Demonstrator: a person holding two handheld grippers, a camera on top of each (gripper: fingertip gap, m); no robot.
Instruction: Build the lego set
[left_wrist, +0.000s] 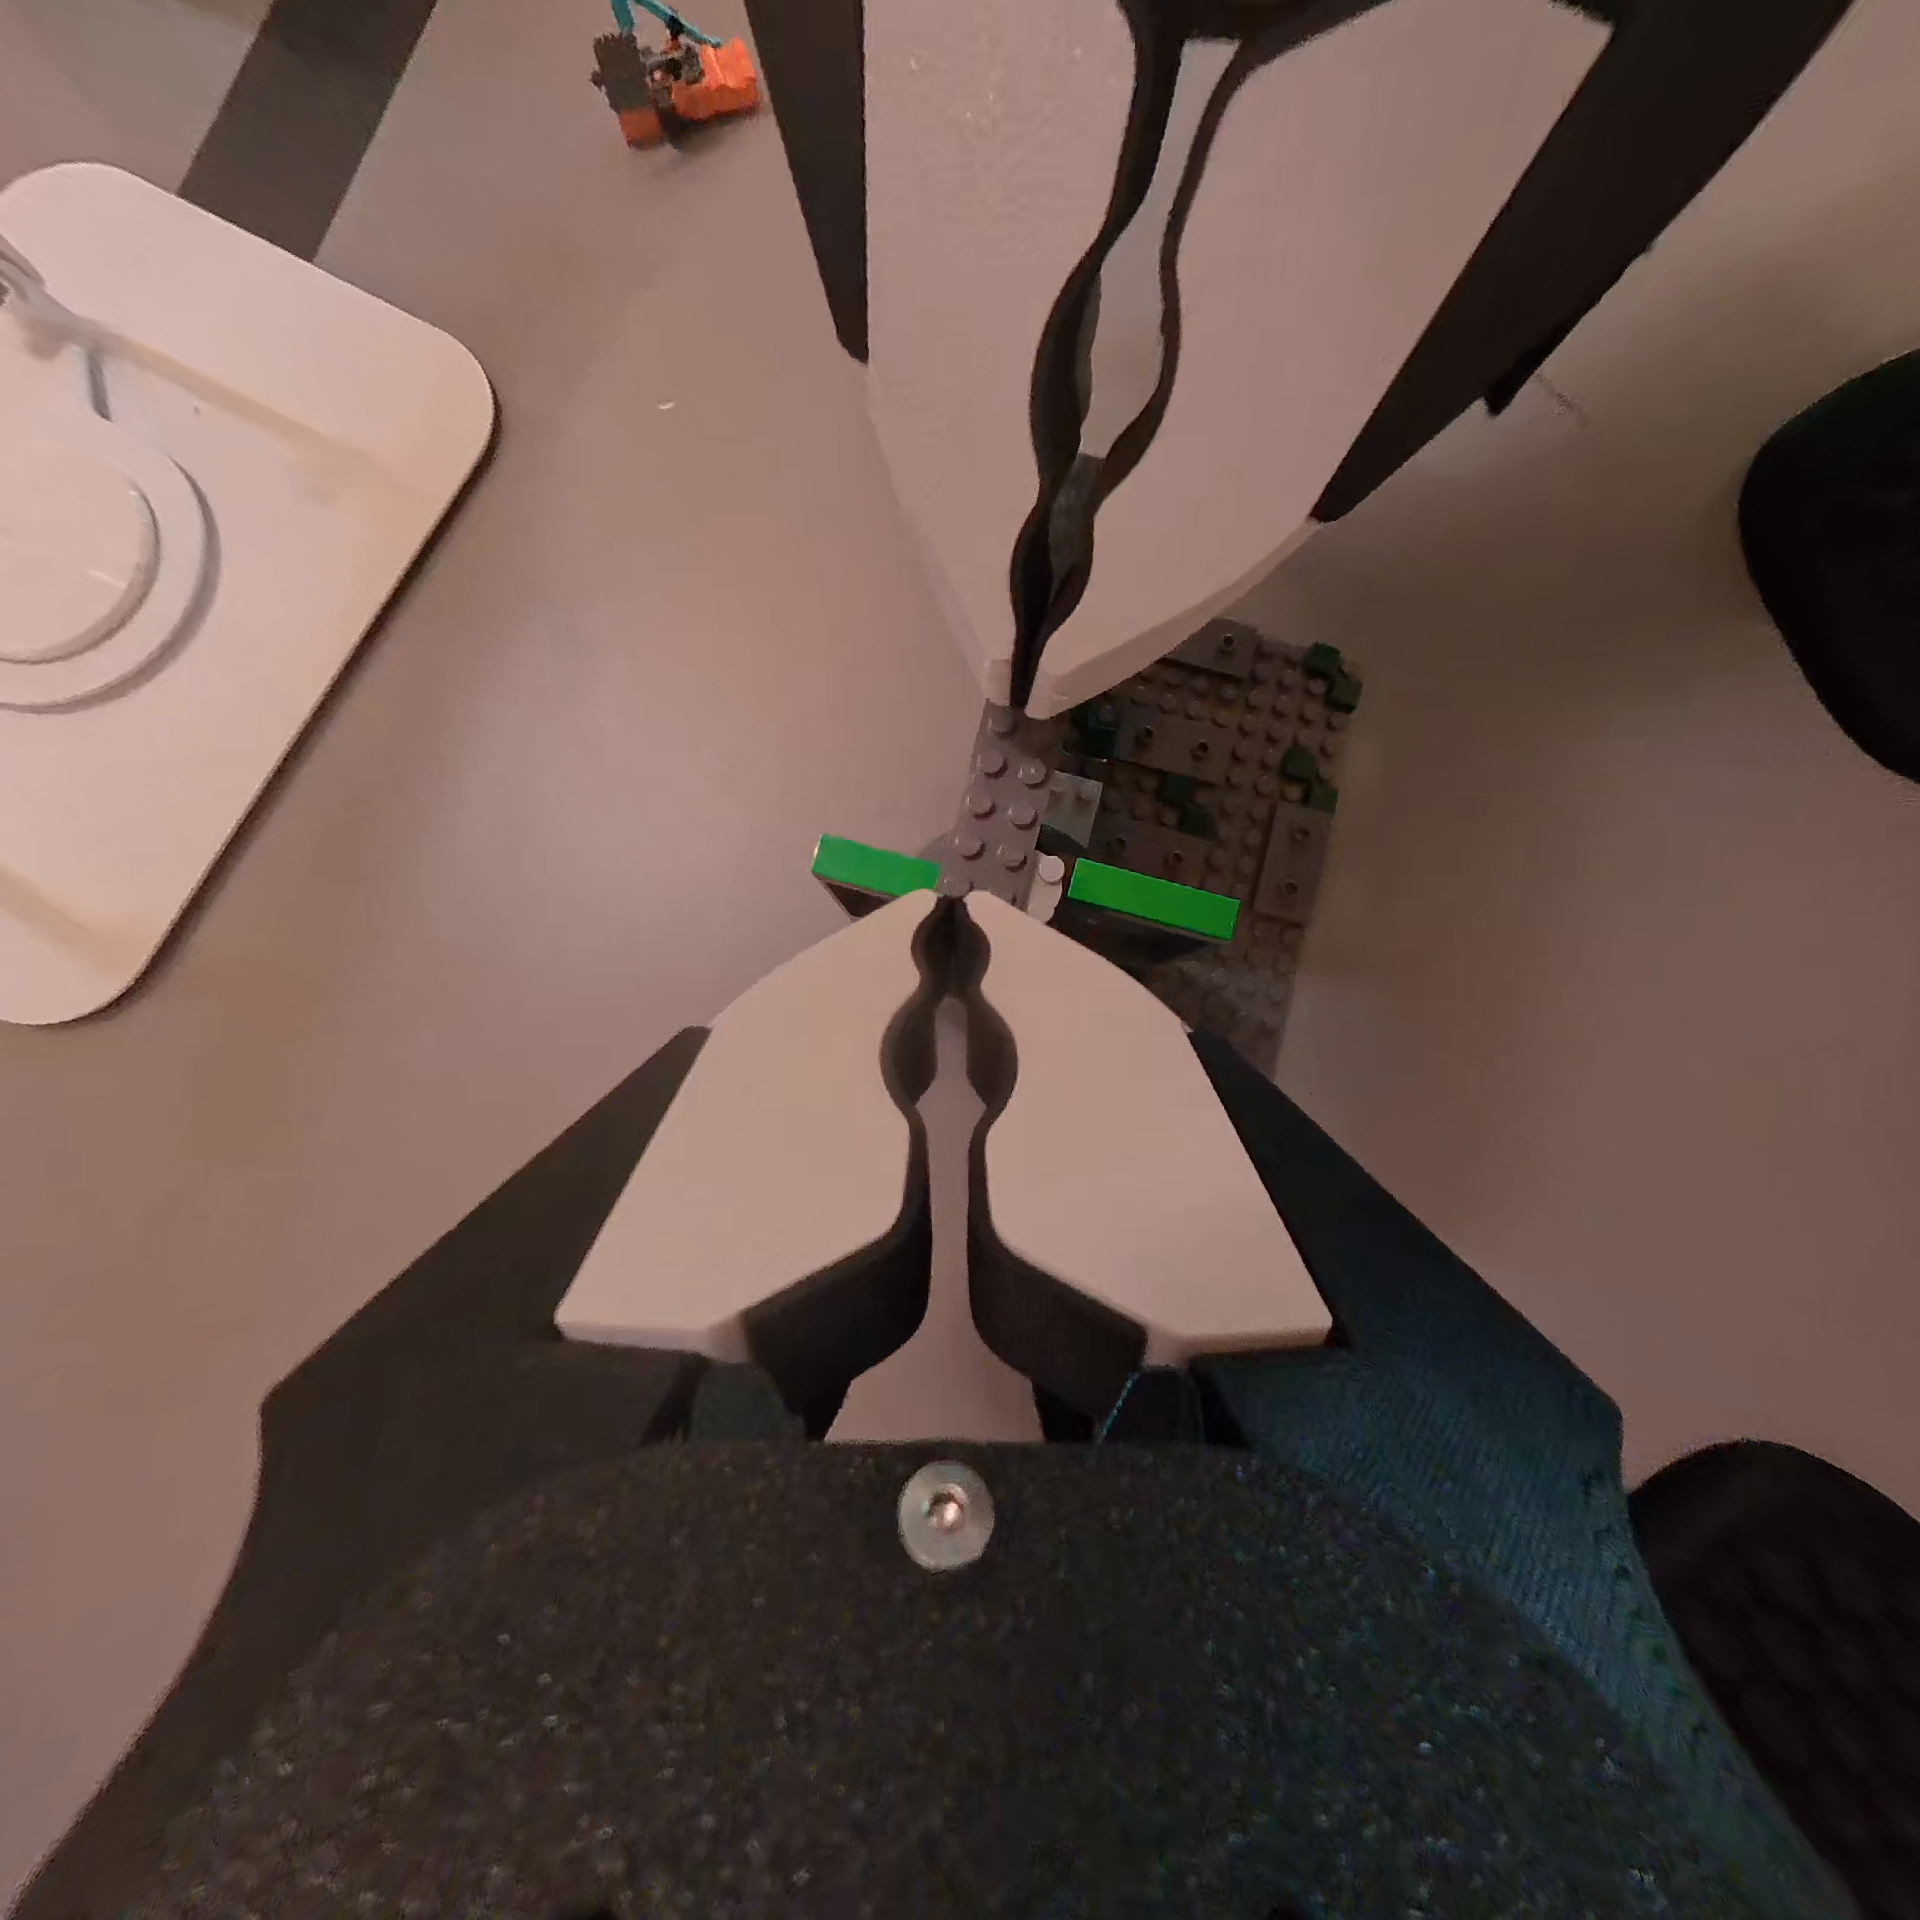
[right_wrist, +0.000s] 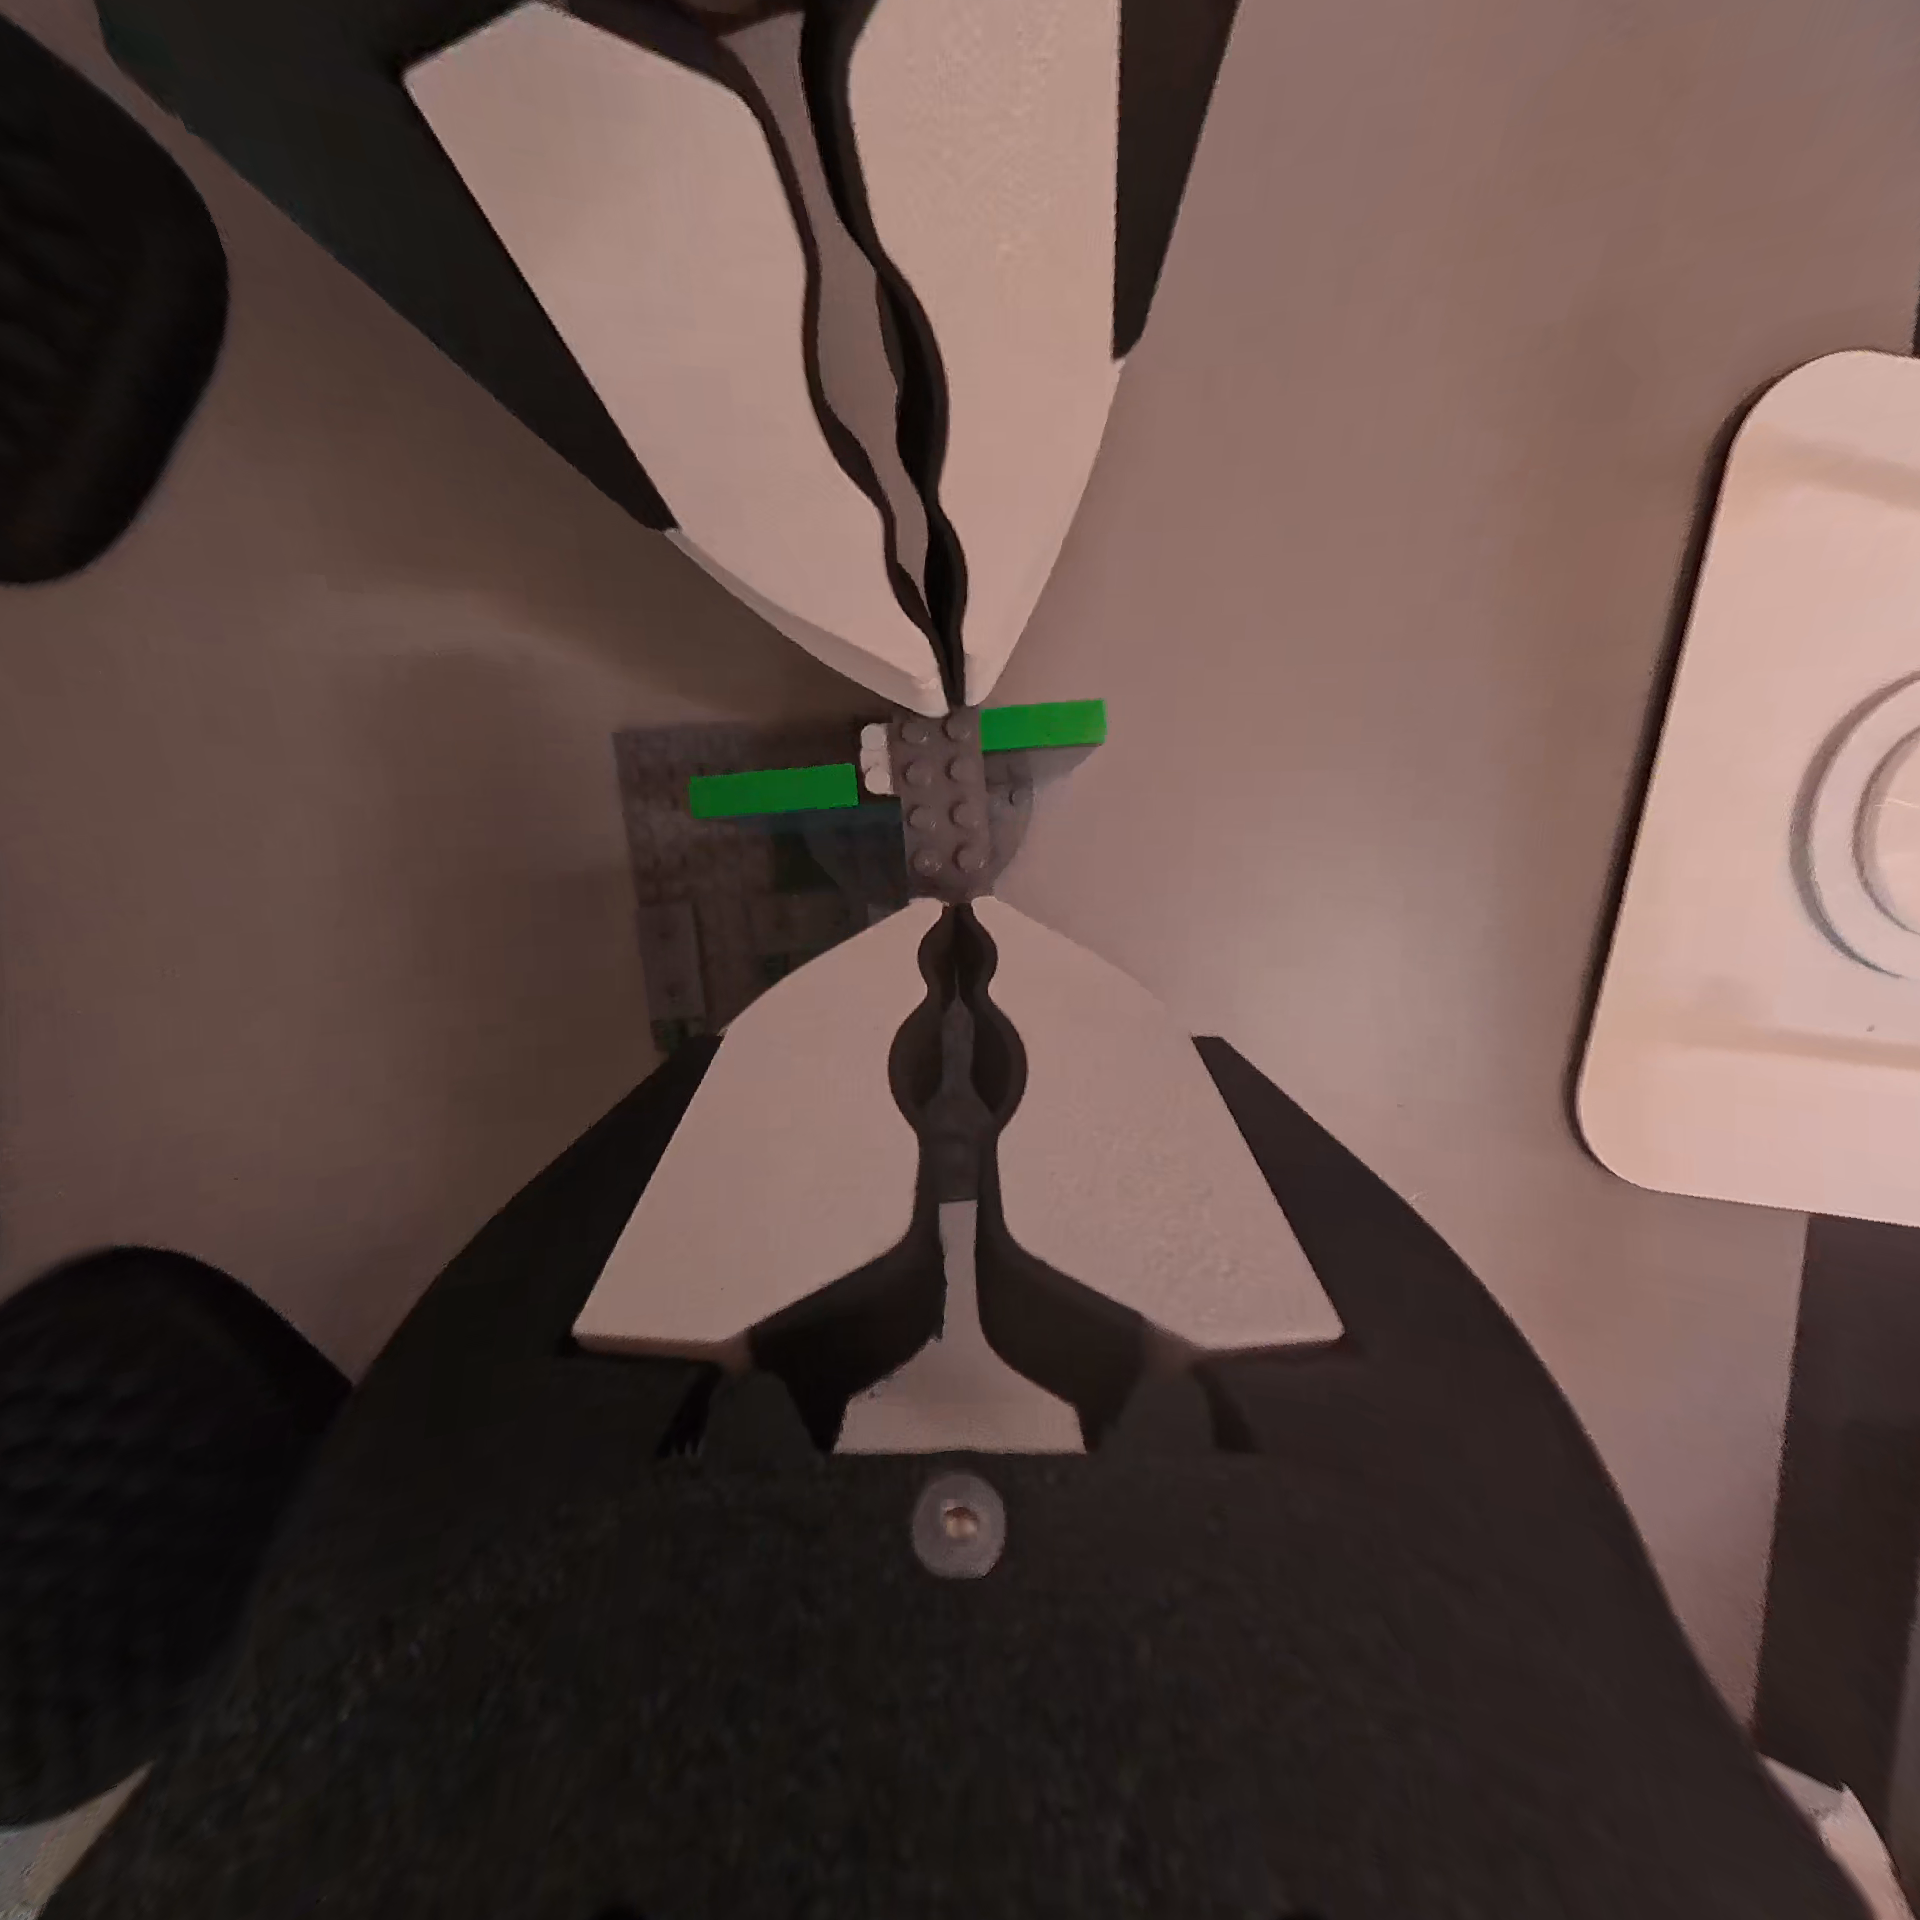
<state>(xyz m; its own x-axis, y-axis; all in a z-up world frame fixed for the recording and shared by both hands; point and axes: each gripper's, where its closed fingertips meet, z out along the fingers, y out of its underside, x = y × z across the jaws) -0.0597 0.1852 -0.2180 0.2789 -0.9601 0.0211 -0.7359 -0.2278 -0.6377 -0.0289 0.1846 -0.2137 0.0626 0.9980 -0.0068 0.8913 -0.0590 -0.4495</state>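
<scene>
The grey studded plate (left_wrist: 1000, 808) is spanning lengthwise from the left gripper (left_wrist: 952, 908) to the right gripper (right_wrist: 958, 906), each clenching one end, hovering over the grey baseplate (left_wrist: 1226, 769). Two green tiles (right_wrist: 774, 792) are sticking out sideways, crosswise to it.

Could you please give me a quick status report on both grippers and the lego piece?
Left gripper and right gripper both shut on grey studded plate, opposite ends. Green tiles attached either side. Held above grey baseplate. Nothing in the way.
</scene>
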